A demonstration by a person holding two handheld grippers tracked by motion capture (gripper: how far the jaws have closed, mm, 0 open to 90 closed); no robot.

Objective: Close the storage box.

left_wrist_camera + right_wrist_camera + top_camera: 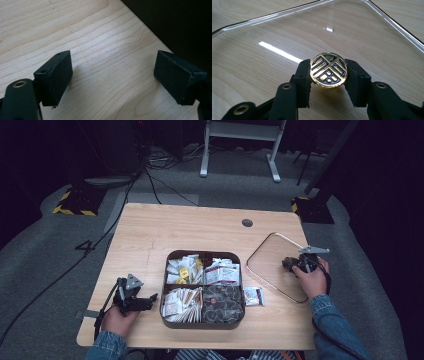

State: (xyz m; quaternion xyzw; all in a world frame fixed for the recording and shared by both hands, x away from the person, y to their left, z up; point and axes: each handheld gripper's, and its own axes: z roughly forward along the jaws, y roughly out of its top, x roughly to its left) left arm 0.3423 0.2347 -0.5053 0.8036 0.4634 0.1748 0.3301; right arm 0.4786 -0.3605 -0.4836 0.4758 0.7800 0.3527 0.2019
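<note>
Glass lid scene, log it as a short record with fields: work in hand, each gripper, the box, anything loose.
work: right gripper closed on the round gold and black knob of the clear glass lid, lying on the wooden table
left gripper: open, nothing between its fingers, over bare table
box: dark square four-compartment box, uncovered, sachets inside
loose: one small sachet between box and lid
</note>
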